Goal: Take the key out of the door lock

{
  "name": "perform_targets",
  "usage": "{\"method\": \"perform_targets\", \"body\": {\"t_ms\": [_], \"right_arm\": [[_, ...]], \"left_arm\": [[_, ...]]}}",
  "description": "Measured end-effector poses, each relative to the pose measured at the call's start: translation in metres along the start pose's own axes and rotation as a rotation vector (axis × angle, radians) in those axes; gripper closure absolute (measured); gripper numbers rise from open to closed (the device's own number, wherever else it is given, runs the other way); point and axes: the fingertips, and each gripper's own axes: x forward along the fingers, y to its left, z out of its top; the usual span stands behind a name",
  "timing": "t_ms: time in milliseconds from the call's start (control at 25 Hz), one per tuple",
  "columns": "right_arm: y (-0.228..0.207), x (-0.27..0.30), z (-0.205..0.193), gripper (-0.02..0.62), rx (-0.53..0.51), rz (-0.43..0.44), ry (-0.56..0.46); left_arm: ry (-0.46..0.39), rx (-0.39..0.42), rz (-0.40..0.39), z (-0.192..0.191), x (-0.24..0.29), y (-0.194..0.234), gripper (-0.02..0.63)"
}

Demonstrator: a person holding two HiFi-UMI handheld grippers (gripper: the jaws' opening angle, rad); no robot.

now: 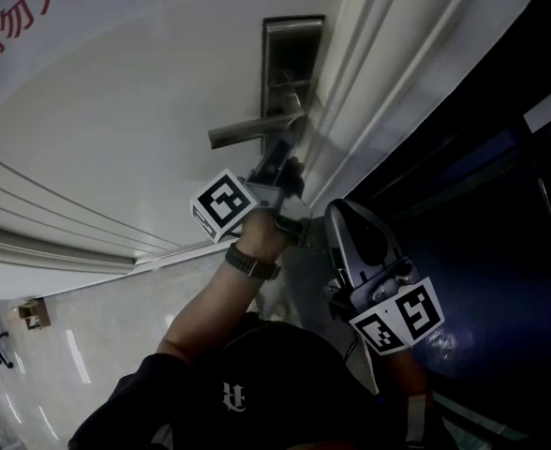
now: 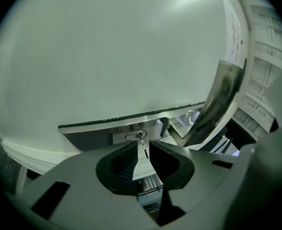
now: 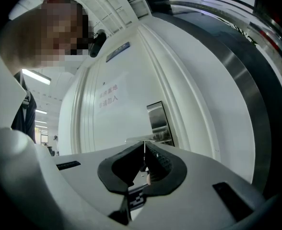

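Observation:
A steel lock plate (image 1: 292,45) with a lever handle (image 1: 257,129) is set in the white door (image 1: 116,111). In the left gripper view a thin key (image 2: 143,145) sticks out of the keyhole (image 2: 135,136) just below the handle (image 2: 222,99). My left gripper (image 1: 285,169) is up against the lock. Its jaws (image 2: 143,148) stand narrowly apart on either side of the key, with light showing on both sides. In the head view the gripper hides the key. My right gripper (image 1: 339,212) hangs back below the lock, shut (image 3: 144,148) and empty, facing the lock plate (image 3: 158,121).
The white door frame (image 1: 388,64) runs right beside the lock, with a dark panel (image 1: 482,204) beyond it. A paper notice with red print (image 1: 22,17) hangs on the door. A tiled floor (image 1: 60,345) lies below.

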Motion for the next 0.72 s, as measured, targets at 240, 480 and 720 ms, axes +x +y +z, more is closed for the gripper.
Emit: {"method": "perform_targets", "body": {"t_ms": [240, 480, 720], "right_arm": [[-0.001, -0.002, 0.002, 0.580, 0.004, -0.003, -0.006], [0.002, -0.009, 0.008, 0.580, 0.002, 0.006, -0.018], [0.001, -0.017, 0.013, 0.580, 0.003, 0.009, -0.030]], "left_arm": [[-0.011, 0.006, 0.070, 0.000, -0.001, 0.001, 0.582], [-0.042, -0.034, 0.124, -0.001, -0.003, 0.002, 0.591], [-0.050, -0.092, 0.151, -0.011, -0.011, 0.000, 0.597]]}}
